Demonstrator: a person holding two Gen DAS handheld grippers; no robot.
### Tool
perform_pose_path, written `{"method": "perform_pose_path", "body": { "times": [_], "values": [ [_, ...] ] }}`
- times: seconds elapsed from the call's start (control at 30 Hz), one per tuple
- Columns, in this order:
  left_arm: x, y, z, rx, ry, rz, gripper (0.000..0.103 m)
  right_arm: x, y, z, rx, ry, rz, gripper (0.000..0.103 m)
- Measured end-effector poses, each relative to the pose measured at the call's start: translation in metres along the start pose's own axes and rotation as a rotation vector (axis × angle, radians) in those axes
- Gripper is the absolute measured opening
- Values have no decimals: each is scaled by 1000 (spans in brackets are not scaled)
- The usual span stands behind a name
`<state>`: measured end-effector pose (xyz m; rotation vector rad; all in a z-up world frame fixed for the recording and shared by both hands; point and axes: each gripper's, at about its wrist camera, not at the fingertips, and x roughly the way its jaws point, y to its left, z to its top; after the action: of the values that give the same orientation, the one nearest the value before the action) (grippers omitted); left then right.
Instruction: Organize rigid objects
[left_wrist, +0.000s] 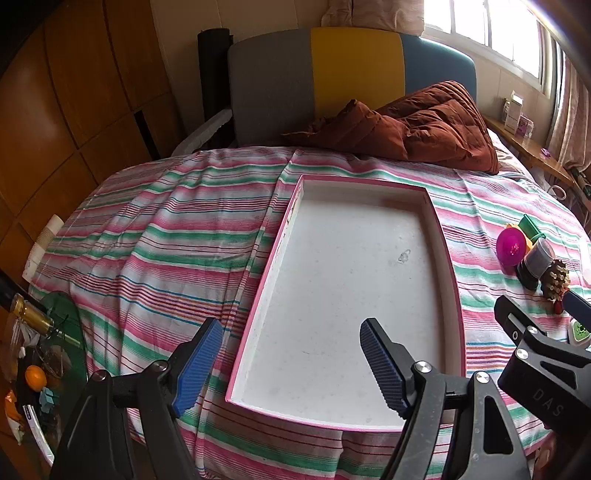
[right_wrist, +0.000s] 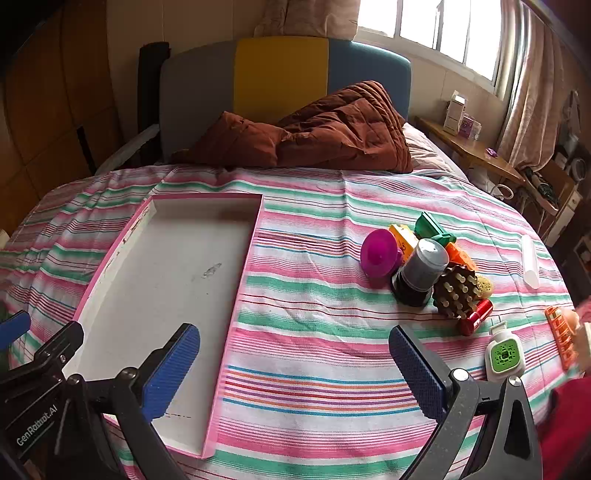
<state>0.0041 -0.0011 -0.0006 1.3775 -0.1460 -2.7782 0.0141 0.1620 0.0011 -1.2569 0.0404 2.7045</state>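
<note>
The bed (right_wrist: 314, 229) carried a pink-rimmed tray (left_wrist: 448, 258) (nothing in it), with the toys (right_wrist: 424, 269) heaped well to its right. Both the left hand-held gripper (left_wrist: 291, 365) and right hand-held gripper (right_wrist: 295, 373) hung wide apart, holding nothing.

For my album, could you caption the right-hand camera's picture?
Open right gripper above striped bedspread, empty pink tray left, toy pile right.

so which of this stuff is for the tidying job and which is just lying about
For the job: pink tray, magenta cup, grey canister, brown peg brush, red cylinder, green block.

Lying about: brown quilt, striped sheet, paper cups.
</note>
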Motion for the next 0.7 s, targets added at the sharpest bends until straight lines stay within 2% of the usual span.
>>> {"method": "perform_pose_path", "body": {
  "times": [0.2, 0.5, 0.7],
  "values": [
    [-1, 0, -2, 7, -10, 14, 79, 0, 3, 0, -8, 1, 2, 103],
    [-3, 2, -6, 7, -30, -7, 79, -2, 0, 1, -5, -6, 16, 103],
    [-4, -3, -9, 11, -24, -71, 79, -2, -3, 2, -10, -4, 9, 103]
  ]
}}
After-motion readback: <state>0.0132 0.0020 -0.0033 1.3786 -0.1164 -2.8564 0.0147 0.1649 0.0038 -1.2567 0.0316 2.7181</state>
